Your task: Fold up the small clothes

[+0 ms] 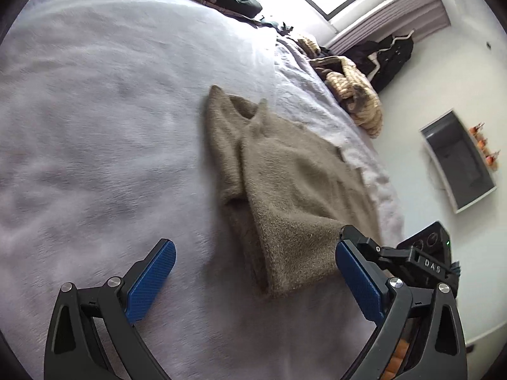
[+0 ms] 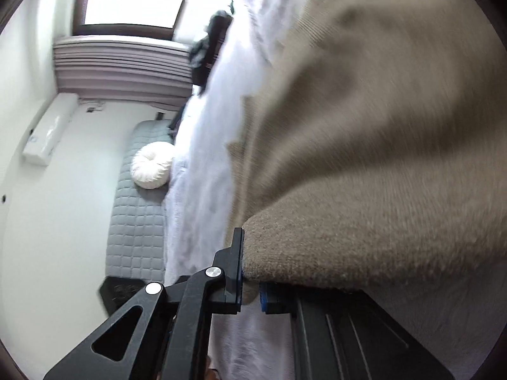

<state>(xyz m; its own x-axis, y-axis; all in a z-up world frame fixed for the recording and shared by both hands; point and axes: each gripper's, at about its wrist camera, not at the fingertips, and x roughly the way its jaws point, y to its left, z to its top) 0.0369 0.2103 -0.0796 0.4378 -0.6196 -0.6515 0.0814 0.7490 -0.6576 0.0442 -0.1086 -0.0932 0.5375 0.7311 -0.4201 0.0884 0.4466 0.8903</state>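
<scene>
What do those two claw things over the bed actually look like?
Both are black plastic two-finger tools. The left gripper has angular arms with cut-out windows, silver pivot bolts and textured blue pads. The right gripper shows the same black arms, silver bolts and a sliver of blue pad; in the left view its body is lettered "DAS".

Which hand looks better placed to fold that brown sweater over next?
Probably the right: its tongs are already clamped on the brown sweater hem. The left tongs are open and holding nothing above the bed.
</scene>
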